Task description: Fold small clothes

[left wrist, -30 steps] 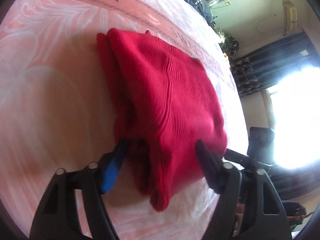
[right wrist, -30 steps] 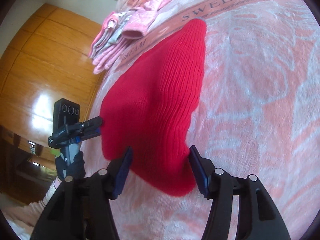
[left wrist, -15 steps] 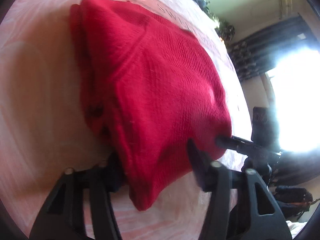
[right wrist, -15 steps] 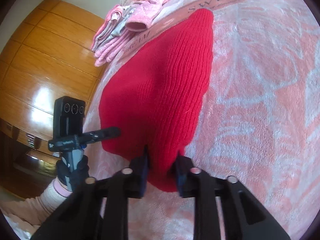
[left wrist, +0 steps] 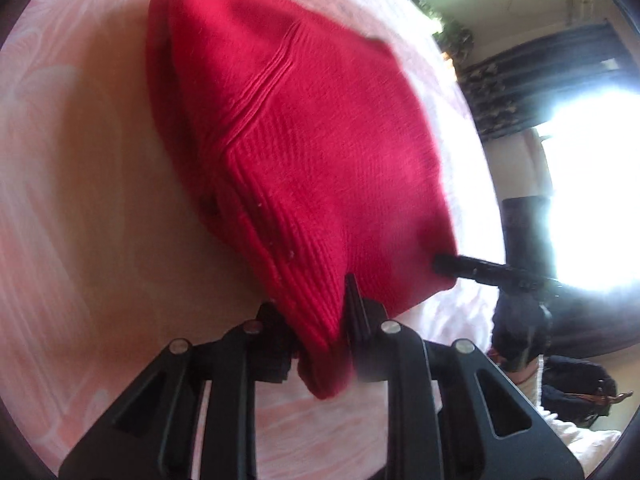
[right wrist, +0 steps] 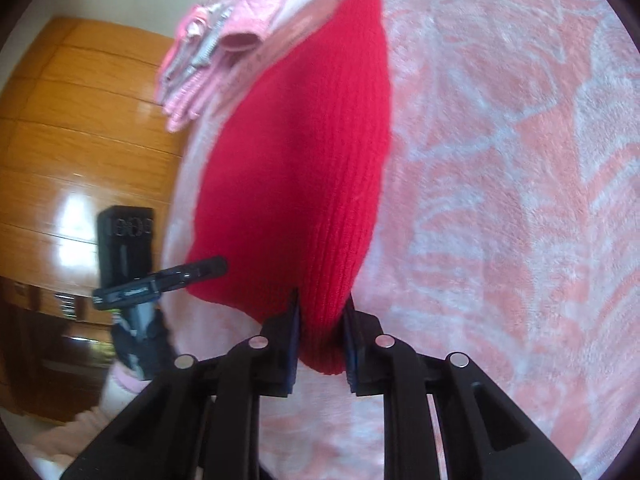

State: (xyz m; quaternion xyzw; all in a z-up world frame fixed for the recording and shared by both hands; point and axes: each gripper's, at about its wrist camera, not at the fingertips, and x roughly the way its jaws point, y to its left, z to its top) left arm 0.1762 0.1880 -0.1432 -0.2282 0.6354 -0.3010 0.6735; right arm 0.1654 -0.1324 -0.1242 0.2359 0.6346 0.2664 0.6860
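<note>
Pinching the near edge of the red knitted garment [left wrist: 312,160] with my left gripper [left wrist: 316,320], I have both fingers [left wrist: 360,312] pressed onto a thick fold of the knit low in the centre of the left wrist view. The garment lies folded on the pink patterned bedspread [left wrist: 80,200] and fills the middle of that frame, its far corner reaching toward the upper left.

My right gripper [right wrist: 320,332] grips another corner of the same red garment [right wrist: 304,168] — its fingers [right wrist: 290,332] closed on the ribbed cloth at lower centre of the right wrist view, the fabric bulging out below them. From there the garment stretches up toward the top centre of the frame over the bedspread [right wrist: 520,200].

Each view catches the other gripper: in the left wrist view, the right one [left wrist: 472,268] shows at the garment's lower right corner; in the right wrist view, the left one [right wrist: 160,280] sits at centre left — touching the cloth's edge.

A heap of pink clothes [right wrist: 216,48] lies at upper left of the right wrist view, beyond the garment.
</note>
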